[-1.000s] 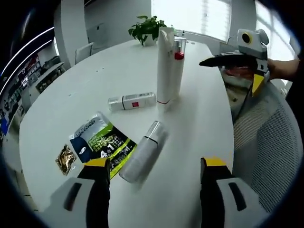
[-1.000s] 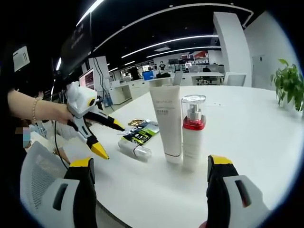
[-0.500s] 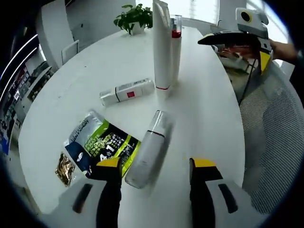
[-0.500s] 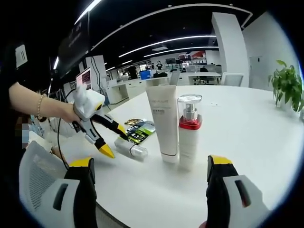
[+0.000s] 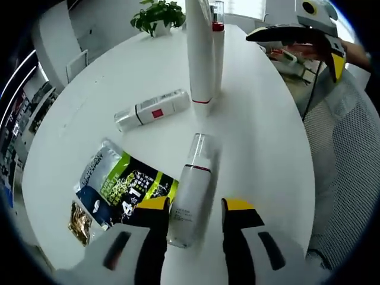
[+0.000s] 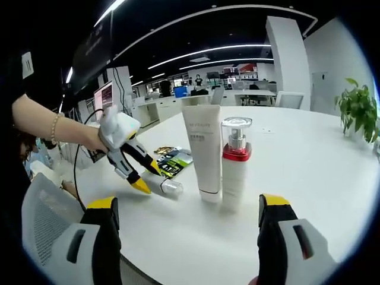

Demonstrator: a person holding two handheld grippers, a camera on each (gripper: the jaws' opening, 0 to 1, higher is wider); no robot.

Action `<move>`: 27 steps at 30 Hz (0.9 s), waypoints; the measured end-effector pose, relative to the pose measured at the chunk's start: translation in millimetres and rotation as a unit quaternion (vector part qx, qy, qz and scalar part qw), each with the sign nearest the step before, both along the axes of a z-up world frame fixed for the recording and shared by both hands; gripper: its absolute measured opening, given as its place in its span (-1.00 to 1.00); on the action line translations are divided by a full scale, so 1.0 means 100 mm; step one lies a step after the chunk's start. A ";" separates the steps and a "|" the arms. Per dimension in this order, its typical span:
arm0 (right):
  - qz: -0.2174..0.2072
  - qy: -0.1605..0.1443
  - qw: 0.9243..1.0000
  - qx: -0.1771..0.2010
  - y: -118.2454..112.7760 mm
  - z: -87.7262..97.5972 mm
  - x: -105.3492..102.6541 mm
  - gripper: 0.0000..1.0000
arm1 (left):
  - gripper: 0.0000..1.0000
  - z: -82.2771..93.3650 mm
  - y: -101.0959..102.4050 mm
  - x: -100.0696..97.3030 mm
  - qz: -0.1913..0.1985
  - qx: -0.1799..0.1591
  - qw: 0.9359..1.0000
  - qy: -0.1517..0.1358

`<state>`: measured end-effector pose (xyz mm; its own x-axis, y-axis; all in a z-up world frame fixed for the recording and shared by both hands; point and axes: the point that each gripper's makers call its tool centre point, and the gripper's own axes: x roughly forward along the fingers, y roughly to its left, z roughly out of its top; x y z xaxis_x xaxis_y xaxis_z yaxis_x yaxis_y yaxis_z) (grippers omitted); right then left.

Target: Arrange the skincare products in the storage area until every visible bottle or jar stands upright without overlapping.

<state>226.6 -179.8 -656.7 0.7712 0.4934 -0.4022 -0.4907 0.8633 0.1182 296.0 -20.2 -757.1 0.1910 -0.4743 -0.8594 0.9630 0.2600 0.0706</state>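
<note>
The big white table (image 5: 279,142) holds everything. Two things already stand up on it, touching side by side: a tall white tube (image 5: 199,53) and a pump bottle with a red collar (image 6: 235,163).

A blue and green packet (image 5: 122,187) lies flat near the table's edge, with a small gold packet (image 5: 81,221) just beside it. These two are not bottles, so they can stay flat, I think.

Two bottles are lying down. One is a grey bottle with a clear cap (image 5: 193,190). The other is a small white bottle with a red label (image 5: 151,108), near the foot of the tube.

The left gripper (image 5: 193,205) has its yellow tips on both sides of the grey bottle's lower half, one on each side. The jaws are fairly narrow, but I cannot tell if they are squeezing it yet. The right gripper (image 6: 187,205) is wide open with nothing in it, waiting off the table's edge.

To do this step well, pinch the grey bottle around its body (not the slippery cap). Lift it, tip it slowly so the cap points up, and set it down on a bare spot apart from the packets and the standing pair. The small white bottle comes after that.
</note>
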 end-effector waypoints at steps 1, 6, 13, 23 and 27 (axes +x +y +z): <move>0.000 0.000 1.000 0.000 0.00 0.00 0.00 0.94 | -0.42 -0.01 0.01 0.01 -0.001 0.003 1.000 -0.002; 0.000 0.000 1.000 -0.001 0.00 0.00 0.00 0.94 | -0.54 -0.05 0.02 0.06 -0.002 0.012 1.000 -0.005; 0.000 0.001 1.000 -0.003 0.00 -0.01 0.00 0.93 | -0.54 -0.08 0.01 0.08 -0.003 0.010 1.000 -0.004; 0.009 0.001 1.000 -0.003 0.03 -0.01 -0.01 0.93 | -0.55 0.05 0.01 -0.02 0.159 -0.105 0.976 0.104; 0.017 0.002 1.000 -0.002 0.06 -0.01 -0.02 0.93 | -0.55 0.14 0.02 -0.08 0.194 -0.144 0.963 0.123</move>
